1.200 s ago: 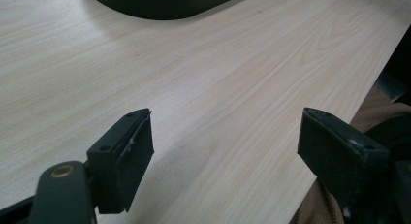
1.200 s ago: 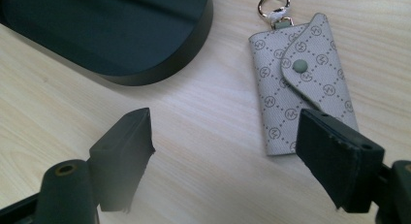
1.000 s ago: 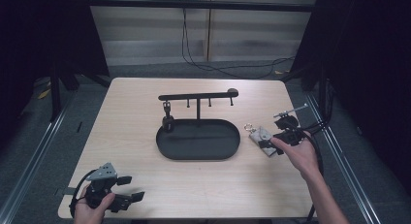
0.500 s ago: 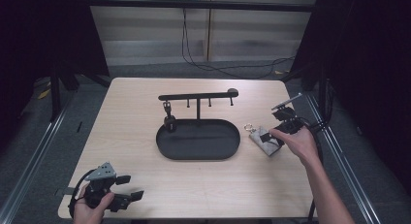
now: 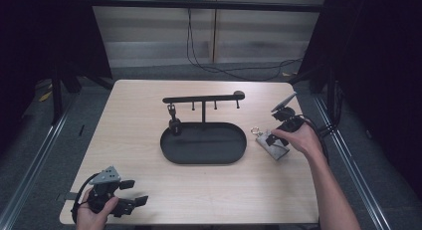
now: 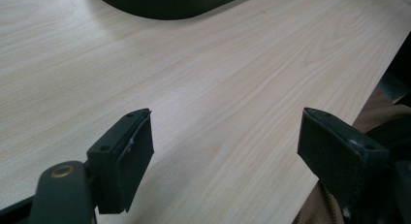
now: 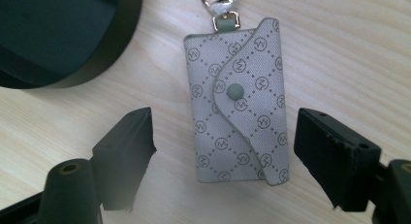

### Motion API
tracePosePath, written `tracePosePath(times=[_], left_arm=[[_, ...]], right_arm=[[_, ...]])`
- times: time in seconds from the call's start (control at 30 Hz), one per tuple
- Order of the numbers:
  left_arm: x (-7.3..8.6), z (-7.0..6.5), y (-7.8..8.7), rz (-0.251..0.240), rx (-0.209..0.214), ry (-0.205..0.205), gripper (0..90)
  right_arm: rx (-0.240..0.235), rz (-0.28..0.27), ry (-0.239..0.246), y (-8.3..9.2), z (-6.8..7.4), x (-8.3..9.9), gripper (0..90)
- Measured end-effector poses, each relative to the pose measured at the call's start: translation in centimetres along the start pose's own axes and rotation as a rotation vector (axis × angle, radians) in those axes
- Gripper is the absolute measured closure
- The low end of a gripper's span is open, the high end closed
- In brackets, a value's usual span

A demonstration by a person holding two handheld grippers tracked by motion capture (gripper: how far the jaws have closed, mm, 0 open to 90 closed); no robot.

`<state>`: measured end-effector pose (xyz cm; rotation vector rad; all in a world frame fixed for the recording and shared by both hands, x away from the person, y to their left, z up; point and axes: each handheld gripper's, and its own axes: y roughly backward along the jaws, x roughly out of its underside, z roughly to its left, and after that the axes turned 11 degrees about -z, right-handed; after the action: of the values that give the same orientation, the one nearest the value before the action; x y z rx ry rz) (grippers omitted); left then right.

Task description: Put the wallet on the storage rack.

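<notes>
The right gripper (image 7: 225,151) hangs over a small grey key pouch (image 7: 238,105), its jaws spread wide with the pouch lying between them and clear wood showing on either side, so nothing is pinched. Those jaws have just been opening. A second ago, in the high view, the hand sat lower and closer in on the pouch; now the right gripper (image 5: 276,135) has drawn a little toward the table's right edge and squared up over it. I read that as lining up for a fresh bite across the pouch's width, not a release after the job.

Taking the black oval tray (image 5: 171,153) as the landmark: the pouch (image 5: 273,146) lies flat on the table (image 5: 134,105) just right of the tray's right end, apart from it, its snap flap up and its metal clasp (image 7: 219,2) pointing toward the far side. The rack (image 5: 203,98) with small hooks rises from the tray's far rim, and one dark item (image 5: 174,124) already hangs near its left end.

Well off to the tray's near left, at the table's front corner, the left gripper (image 5: 130,196) rests idle, jaws open over bare wood (image 6: 232,88), just where it sat a second ago.
</notes>
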<state>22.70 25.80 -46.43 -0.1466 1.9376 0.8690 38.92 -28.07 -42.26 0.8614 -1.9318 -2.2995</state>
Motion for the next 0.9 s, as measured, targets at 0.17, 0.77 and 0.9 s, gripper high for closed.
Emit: tracePosePath(times=[0.17,0.77,0.9], left_arm=[[0.0,0.1,-0.1,0.005,0.002,-0.003,20.4],[0.0,0.1,-0.1,0.008,0.007,0.0,20.4],[0.1,0.1,-0.1,0.008,0.003,0.004,20.4]], right_arm=[[-0.009,0.026,-0.003,-1.3,-0.2,-0.6,22.4],[0.015,0.1,0.006,-4.2,-0.8,-0.9,21.2],[0.025,0.122,0.022,-4.7,-0.6,-0.8,21.7]])
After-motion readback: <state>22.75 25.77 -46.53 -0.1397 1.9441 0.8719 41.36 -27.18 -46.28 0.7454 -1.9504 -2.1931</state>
